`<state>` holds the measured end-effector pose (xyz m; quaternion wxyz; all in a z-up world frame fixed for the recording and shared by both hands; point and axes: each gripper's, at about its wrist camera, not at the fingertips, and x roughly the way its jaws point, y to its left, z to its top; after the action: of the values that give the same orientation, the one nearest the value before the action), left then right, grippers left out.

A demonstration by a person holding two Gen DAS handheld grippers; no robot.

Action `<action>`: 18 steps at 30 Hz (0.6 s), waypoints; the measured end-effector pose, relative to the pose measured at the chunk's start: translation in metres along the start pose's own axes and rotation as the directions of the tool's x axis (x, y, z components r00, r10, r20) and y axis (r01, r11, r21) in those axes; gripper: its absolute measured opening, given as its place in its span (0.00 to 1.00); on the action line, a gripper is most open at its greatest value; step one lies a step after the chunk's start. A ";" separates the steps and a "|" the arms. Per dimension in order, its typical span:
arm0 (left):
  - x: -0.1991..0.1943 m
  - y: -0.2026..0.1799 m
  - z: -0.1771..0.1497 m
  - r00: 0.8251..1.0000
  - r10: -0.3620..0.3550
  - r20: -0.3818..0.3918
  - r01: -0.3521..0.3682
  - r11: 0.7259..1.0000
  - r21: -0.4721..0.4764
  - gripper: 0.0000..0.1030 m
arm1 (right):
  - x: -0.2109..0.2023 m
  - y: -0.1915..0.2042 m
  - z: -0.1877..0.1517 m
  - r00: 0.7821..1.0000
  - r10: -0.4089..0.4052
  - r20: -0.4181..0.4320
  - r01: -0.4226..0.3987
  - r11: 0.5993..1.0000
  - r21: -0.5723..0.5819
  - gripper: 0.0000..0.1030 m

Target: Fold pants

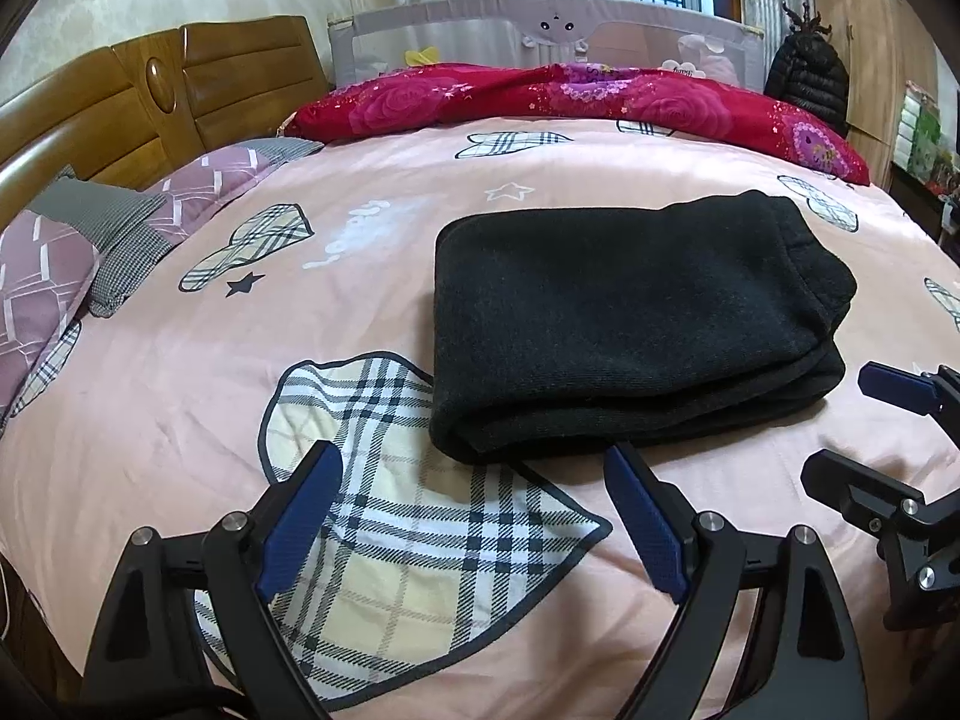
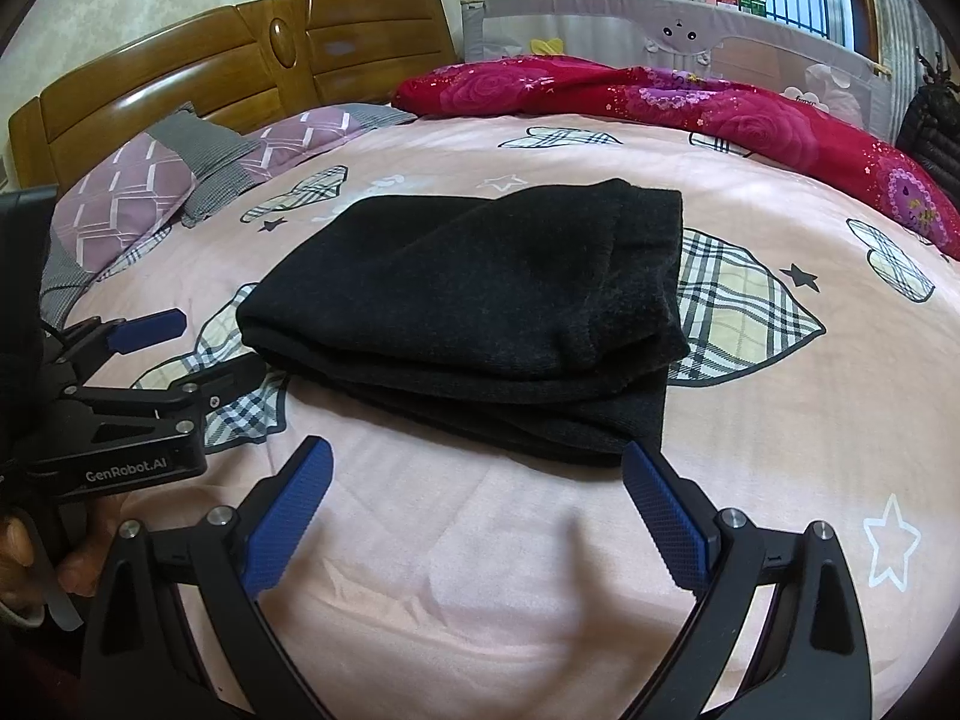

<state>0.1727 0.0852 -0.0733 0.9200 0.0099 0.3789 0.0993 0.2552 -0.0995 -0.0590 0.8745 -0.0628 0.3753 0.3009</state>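
pants [image 1: 630, 324] lying folded on bed [image 1: 180, 396], long axis crosswise just ahead of both grippers, left gripper [image 1: 474, 516] and right gripper [image 2: 480, 510] jaws gaping wide, holding nothing.

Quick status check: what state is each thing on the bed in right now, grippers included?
Black knit pants: folded into a stacked bundle, lying flat on the pink bedsheet.
Left hand-held gripper: open, empty, just short of the pants.
Right hand-held gripper: open, empty, just short of the pants.
Red floral quilt: bunched along the far edge.

Matt black knit pants [image 1: 624, 312], smooth pink cloth bedsheet [image 1: 180, 420], glossy wooden headboard [image 1: 156, 90]
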 end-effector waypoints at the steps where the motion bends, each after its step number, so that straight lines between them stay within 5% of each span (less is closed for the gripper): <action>1: 0.000 0.000 0.000 1.000 -0.001 0.000 0.001 1.000 0.000 0.87 | 0.000 0.000 0.000 1.000 0.001 -0.001 -0.001 1.000 0.001 0.94; 18: 0.000 0.000 0.000 1.000 0.011 0.001 -0.011 1.000 0.007 0.87 | 0.000 -0.001 0.001 1.000 -0.004 0.003 0.004 1.000 -0.001 0.94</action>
<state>0.1723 0.0852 -0.0735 0.9197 0.0153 0.3787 0.1027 0.2571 -0.1000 -0.0584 0.8756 -0.0636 0.3738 0.2993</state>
